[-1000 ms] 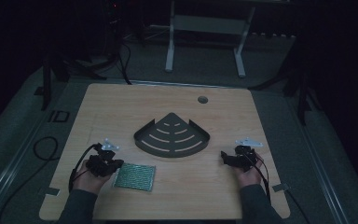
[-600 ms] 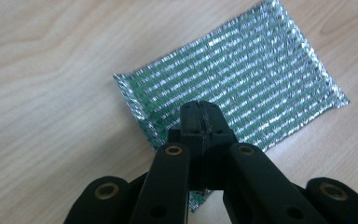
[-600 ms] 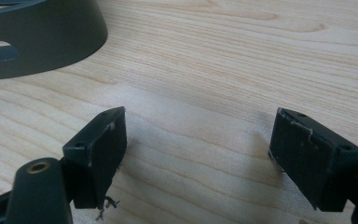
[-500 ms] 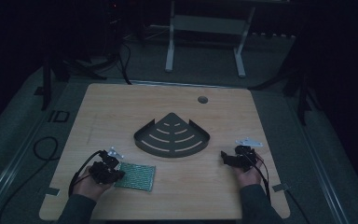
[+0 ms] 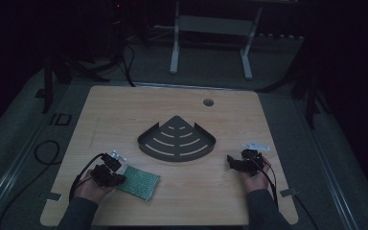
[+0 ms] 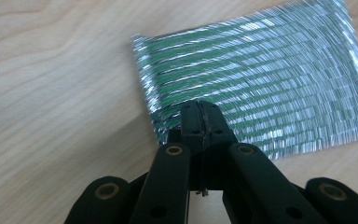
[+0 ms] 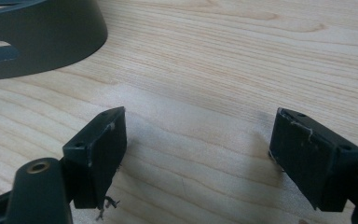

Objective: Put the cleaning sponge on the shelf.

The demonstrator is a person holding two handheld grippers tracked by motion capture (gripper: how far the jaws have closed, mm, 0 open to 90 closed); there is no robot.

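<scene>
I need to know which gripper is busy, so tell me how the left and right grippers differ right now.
The left gripper has its jaws shut on the edge of the green scrubbing pad; the right gripper stands open with nothing between its jaws, only bare table. The left one sits at the pad near the table's front left; the right one rests at the right, beside the dark corner rack. Both are black and hand-held low over the table.

Green scouring pad (image 6: 256,88) with silvery glinting stripes — dark grey slotted shelf (image 5: 176,140) — pale wood-grain table (image 5: 124,110).
</scene>
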